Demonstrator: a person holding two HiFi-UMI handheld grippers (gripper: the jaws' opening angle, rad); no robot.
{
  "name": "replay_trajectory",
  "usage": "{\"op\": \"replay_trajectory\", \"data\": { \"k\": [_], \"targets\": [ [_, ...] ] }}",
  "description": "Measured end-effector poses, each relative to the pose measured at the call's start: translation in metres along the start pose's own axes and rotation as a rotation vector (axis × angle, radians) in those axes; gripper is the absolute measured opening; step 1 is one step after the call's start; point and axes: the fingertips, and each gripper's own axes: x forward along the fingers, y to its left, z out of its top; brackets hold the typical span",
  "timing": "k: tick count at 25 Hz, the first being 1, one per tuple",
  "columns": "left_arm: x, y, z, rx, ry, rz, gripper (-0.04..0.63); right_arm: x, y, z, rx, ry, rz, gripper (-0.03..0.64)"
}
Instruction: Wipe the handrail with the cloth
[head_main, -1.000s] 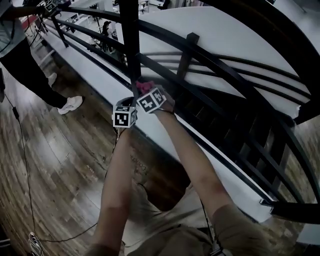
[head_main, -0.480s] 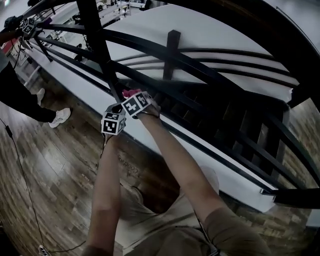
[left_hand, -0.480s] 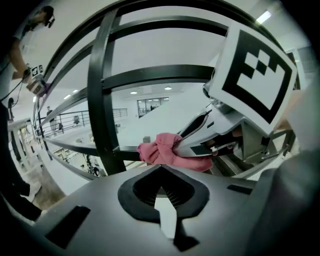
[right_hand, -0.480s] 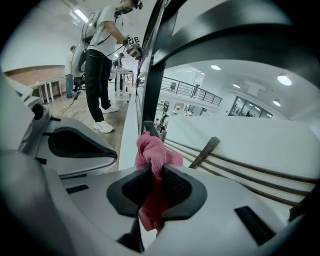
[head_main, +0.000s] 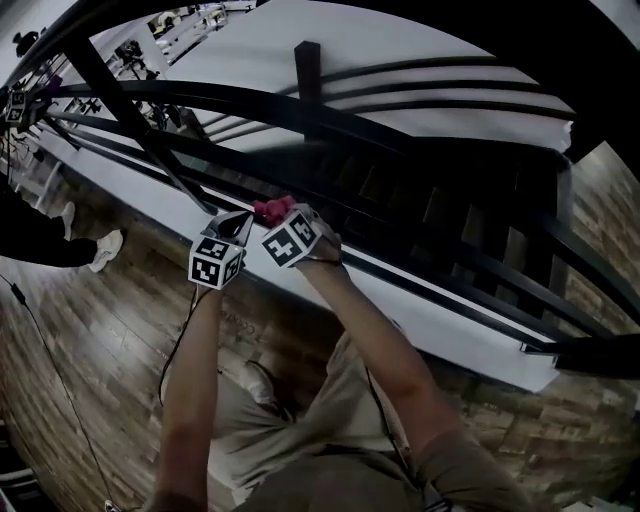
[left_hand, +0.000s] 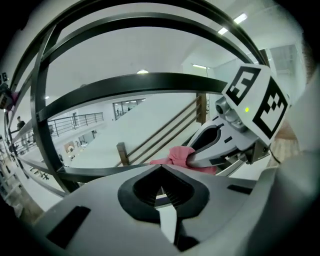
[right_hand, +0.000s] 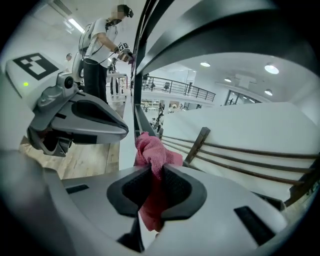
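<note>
- Wooden plank floor (head_main: 90, 330) lies on the near side of the dark curved handrail (head_main: 230, 97); white stairs fall away beyond it.
- Far left along the handrail stands a person (head_main: 40, 245).
- Both forearms reach toward the railing below the handrail, with the grippers side by side.
- Left gripper (head_main: 240, 222): jaws pressed together, empty.
- Right gripper (head_main: 275, 218), just right of it, pinches the pink cloth (head_main: 272, 209) against a lower bar.
</note>
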Motion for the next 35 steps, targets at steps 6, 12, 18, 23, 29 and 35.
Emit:
{"op": "replay_trajectory", "data": {
  "k": [6, 12, 18, 23, 29, 35],
  "targets": [
    [0.018, -0.106, 0.022, 0.072, -0.005, -0.145, 0.017, -0.063, -0.037, -0.073, 0.007, 0.028, -0.026, 0.060],
    [0.023, -0.200, 0.053, 0.155, -0.048, -0.263, 0.017, -0.121, -0.069, -0.139, 0.037, 0.031, -0.079, 0.060],
    [0.035, -0.291, 0.076, 0.227, -0.096, -0.388, 0.017, -0.180, -0.104, -0.207, 0.074, 0.079, -0.154, 0.060],
    [0.048, -0.368, 0.099, 0.304, -0.116, -0.491, 0.017, -0.242, -0.143, -0.277, 0.153, 0.125, -0.252, 0.060],
    [0.058, -0.465, 0.107, 0.293, -0.106, -0.614, 0.017, -0.312, -0.186, -0.361, 0.249, 0.205, -0.366, 0.060],
    [0.057, -0.553, 0.128, 0.314, -0.105, -0.713, 0.017, -0.415, -0.247, -0.484, 0.426, 0.328, -0.550, 0.060]
  ]
}}
